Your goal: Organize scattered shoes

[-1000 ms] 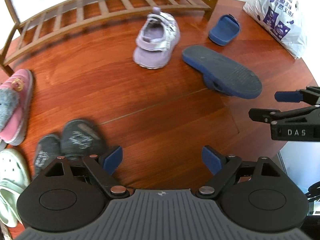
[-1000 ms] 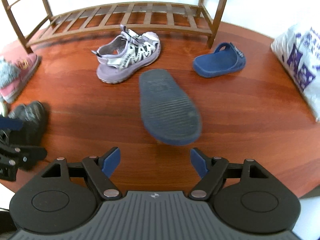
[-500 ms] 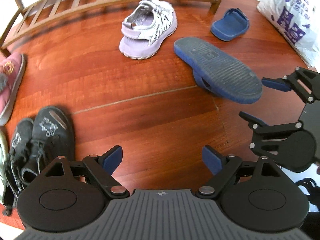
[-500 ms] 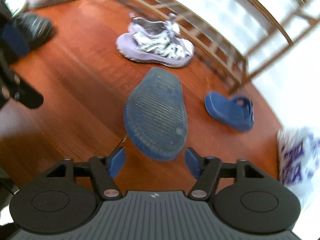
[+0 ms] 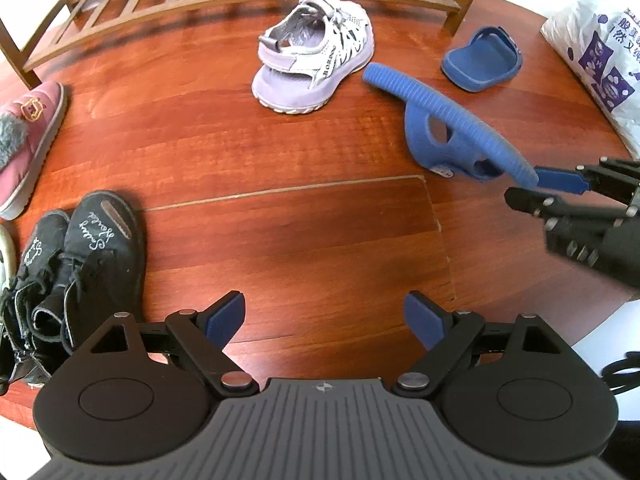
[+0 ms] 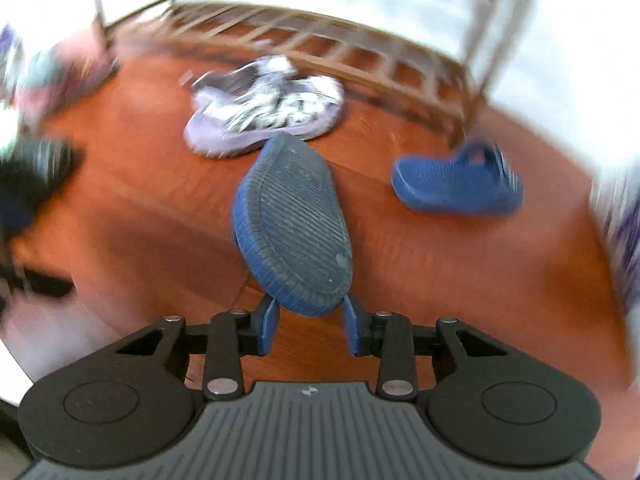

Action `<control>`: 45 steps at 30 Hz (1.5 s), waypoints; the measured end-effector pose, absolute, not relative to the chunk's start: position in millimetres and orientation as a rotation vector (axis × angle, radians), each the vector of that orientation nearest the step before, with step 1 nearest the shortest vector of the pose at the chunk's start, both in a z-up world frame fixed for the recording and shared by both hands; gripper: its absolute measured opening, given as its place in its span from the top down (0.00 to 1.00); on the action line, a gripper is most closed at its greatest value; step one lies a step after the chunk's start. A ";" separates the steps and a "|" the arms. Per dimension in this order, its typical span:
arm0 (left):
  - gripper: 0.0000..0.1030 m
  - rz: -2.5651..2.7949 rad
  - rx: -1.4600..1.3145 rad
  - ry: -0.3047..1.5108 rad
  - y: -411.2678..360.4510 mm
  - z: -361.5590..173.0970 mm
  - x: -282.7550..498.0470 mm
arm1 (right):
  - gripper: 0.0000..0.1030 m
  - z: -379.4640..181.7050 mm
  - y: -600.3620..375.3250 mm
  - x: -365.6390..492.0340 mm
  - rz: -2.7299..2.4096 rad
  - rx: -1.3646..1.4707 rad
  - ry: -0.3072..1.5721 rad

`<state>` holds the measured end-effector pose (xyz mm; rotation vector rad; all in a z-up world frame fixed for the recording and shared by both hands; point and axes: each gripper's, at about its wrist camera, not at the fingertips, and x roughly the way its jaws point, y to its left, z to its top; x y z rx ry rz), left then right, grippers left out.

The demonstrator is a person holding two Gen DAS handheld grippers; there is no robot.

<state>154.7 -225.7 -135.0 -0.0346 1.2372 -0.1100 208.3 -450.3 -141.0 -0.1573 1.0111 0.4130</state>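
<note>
Two claws | our right claw (image 6: pixel 309 322) pinches the blue slipper (image 6: pixel 290 224) by its heel, sole up | our left claw (image 5: pixel 325 320) is wide open, holding nothing | next we think it goes beside its twin (image 5: pixel 482 60)

Bright daylight glares off the floor (image 5: pixel 280 152); right wrist view motion-blurred, both fisheye-bent at edges.

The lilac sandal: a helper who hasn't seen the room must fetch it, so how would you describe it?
Find the wooden shoe rack on the red-brown floor. Just in front of its middle lies the lilac sandal, alone. Unlike the plain blue slippers to its right, it has a pale purple sole and white straps with black marks.
</note>
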 end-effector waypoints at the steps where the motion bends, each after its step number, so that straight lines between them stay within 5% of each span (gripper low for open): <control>1: 0.15 -0.111 -0.034 1.236 -226.5 -134.7 155.4 | 0.66 -141.6 -465.4 215.8 0.398 -0.040 1.043; 8: 0.15 -0.108 -0.040 1.239 -226.6 -135.4 158.2 | 0.69 -161.5 -530.0 230.6 0.284 0.330 1.112; 16: 0.15 -0.108 -0.040 1.245 -225.1 -137.3 158.8 | 0.68 -169.1 -539.8 236.9 0.196 0.300 1.083; 30: 0.15 -0.068 -0.065 1.239 -210.2 -137.6 154.0 | 0.21 -163.2 -517.1 257.4 0.149 0.274 1.097; 45: 0.15 0.007 -0.135 1.225 -179.7 -135.3 141.0 | 0.16 -170.9 -513.9 300.4 0.047 0.492 1.176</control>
